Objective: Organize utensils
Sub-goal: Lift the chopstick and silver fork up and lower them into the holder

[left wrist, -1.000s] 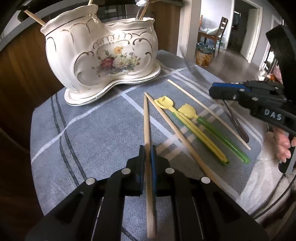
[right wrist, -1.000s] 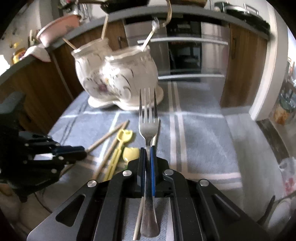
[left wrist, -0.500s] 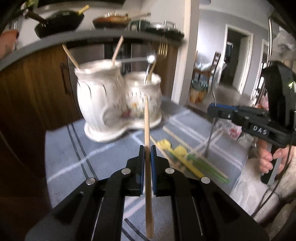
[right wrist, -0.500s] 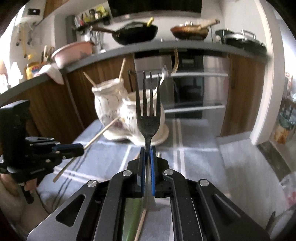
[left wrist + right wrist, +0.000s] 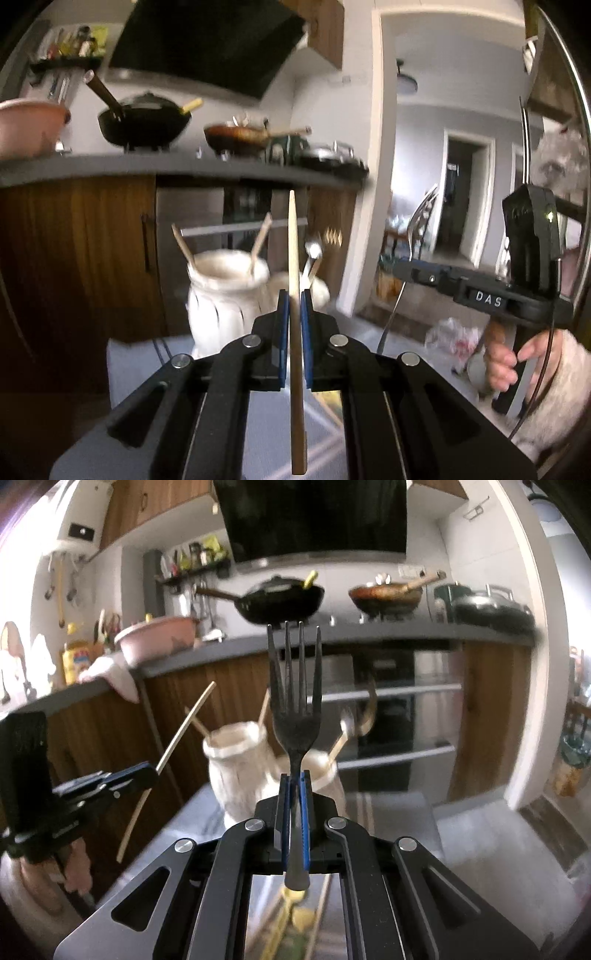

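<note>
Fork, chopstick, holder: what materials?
Fork: metal by its thin tines and grey sheen, backlit so finish unclear. Chopstick: pale matte tan, likely wood or bamboo. Holder: cream, glossy, probably glazed ceramic, though blurred.

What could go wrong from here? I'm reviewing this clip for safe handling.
The left claw pinches the chopstick near mid-length, so it may pivot or slip. The right claw grips the fork low on its handle. Both aim at the ceramic holder, whose narrow openings already hold utensils, so tips may snag.
</note>
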`<state>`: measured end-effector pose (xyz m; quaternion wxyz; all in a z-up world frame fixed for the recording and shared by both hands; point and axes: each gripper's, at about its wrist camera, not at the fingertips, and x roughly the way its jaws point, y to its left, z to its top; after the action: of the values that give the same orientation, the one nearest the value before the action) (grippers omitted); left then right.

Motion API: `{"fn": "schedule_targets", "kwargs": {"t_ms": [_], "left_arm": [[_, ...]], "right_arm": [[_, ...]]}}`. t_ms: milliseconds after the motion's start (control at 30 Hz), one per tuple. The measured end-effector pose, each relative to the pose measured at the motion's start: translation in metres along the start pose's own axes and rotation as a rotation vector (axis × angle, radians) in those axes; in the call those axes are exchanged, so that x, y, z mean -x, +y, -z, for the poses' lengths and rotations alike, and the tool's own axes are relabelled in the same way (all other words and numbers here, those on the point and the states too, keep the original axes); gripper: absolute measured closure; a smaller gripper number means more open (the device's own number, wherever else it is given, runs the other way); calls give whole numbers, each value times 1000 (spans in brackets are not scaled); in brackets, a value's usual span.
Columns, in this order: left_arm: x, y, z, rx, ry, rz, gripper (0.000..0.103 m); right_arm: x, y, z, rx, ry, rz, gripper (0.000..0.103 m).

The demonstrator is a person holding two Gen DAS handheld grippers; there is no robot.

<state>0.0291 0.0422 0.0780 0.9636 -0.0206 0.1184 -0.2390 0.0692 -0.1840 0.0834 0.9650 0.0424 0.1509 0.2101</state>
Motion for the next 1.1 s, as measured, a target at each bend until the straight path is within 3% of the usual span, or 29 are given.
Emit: {"fn": "schedule_targets", "kwargs": {"t_ms": [200, 667, 1100], "left_arm": [[-13, 17, -29, 55, -136, 1, 97], [-78, 43, -57, 104, -186, -17, 97], [-118, 31, -49, -44, -186, -117, 97]], "right_arm": [[-23, 0, -33, -26, -92, -23, 97], [-77, -12, -46, -49, -88, -37, 97], [-93, -27, -30, -72, -21, -41, 97]]}}
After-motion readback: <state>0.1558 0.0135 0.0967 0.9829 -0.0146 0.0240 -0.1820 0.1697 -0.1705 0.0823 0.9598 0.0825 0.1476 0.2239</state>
